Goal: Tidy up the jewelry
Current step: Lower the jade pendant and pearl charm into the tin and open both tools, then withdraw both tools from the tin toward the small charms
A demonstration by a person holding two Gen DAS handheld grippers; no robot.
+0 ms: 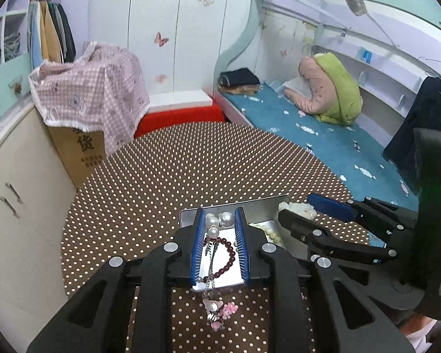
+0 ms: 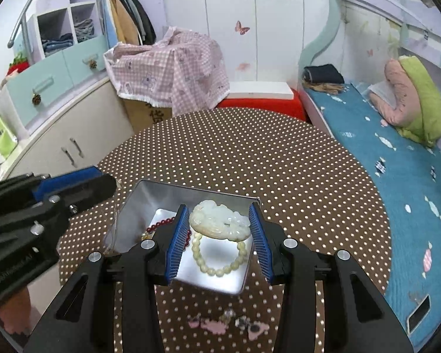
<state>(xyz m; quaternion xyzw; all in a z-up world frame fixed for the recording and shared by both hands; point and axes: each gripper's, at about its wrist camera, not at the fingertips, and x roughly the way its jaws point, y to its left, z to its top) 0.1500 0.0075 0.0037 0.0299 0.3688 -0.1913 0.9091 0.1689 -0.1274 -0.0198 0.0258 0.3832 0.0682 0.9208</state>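
Observation:
A metal tin (image 2: 150,203) stands on the dotted table and holds jewelry. In the right wrist view my right gripper (image 2: 219,222) is open, its blue pads either side of a white jade pendant (image 2: 219,220) above a pale bead bracelet (image 2: 219,254); whether the pads touch the pendant is unclear. A red bead string (image 2: 164,222) lies left of it. In the left wrist view my left gripper (image 1: 220,220) is open over the tin, around large pearls (image 1: 219,220) and a dark red bead bracelet (image 1: 223,253). A pink charm chain (image 1: 217,309) trails onto the table.
The round table (image 1: 191,161) has a brown cloth with white dots. A cardboard box under a pink checked cloth (image 1: 88,88) stands behind it, a cabinet (image 1: 20,191) to the left, a bed with a blue sheet (image 1: 323,135) to the right. Pink charms (image 2: 220,325) lie near the front edge.

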